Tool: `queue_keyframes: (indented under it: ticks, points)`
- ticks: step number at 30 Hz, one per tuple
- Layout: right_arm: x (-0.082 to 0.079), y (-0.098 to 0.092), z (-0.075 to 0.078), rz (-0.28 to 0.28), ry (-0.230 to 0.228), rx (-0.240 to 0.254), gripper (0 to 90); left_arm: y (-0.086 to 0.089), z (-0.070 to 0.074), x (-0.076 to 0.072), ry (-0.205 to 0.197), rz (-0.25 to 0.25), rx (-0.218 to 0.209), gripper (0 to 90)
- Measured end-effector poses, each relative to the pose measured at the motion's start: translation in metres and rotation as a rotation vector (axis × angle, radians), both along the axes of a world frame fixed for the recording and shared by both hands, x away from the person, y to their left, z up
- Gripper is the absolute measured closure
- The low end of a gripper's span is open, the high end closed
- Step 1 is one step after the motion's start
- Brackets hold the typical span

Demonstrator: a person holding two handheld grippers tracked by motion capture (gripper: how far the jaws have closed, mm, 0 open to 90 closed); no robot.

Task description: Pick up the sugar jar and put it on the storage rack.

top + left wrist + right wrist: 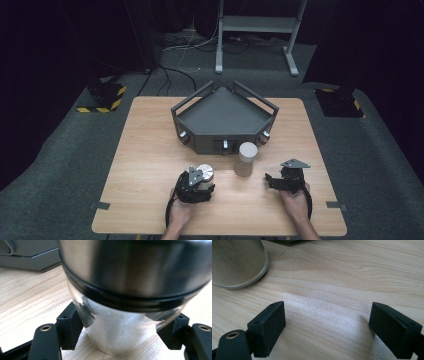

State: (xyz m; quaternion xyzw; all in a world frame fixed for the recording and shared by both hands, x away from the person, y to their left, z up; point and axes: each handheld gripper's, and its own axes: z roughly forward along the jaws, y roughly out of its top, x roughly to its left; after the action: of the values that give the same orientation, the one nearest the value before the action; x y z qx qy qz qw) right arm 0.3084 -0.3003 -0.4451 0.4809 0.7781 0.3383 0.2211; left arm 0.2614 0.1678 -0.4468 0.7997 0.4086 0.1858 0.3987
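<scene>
A clear glass jar with a steel lid (204,171) stands on the wooden table (150,150), near its front edge. My left gripper (201,180) is shut on it. In the left gripper view the black pads (69,329) press the glass below the lid, and the jar (117,330) holds white grains. A second jar with a pale lid (245,158) stands upright just right of it. My right gripper (277,179) rests low, right of that jar. Its jaws (327,327) stand wide apart over bare wood, and the second jar's base (235,263) lies ahead at upper left.
A dark grey angular tray unit (225,117) with knobs on its front face sits at the table's far middle, right behind the two jars. Beyond the table are grey carpet, cables and a metal stand's legs (257,30).
</scene>
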Motion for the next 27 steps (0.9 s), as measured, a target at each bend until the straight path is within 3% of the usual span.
queue_keyframes:
  ticks: [11, 17, 18, 19, 27]
  points:
    - [0.0, 0.0, 0.0, 0.0, 0.0, 0.0, 13.4, 0.0, 0.005, 0.0, 0.003, 0.005, 0.01, 31.0]
    - [0.0, 0.0, 0.0, 0.0, 0.0, 0.0, 13.4, 0.0, 0.012, 0.002, 0.008, -0.016, 0.017, 31.0]
    - [0.0, 0.0, 0.0, 0.0, 0.0, 0.0, 13.4, -0.013, -0.013, -0.012, -0.022, 0.128, -0.215, 31.0]
    - [0.0, 0.0, 0.0, 0.0, 0.0, 0.0, 13.4, 0.0, 0.013, 0.002, 0.011, -0.02, 0.019, 30.9]
    - [0.0, 0.0, 0.0, 0.0, 0.0, 0.0, 13.4, 0.002, 0.021, 0.006, 0.024, -0.037, 0.012, 30.9]
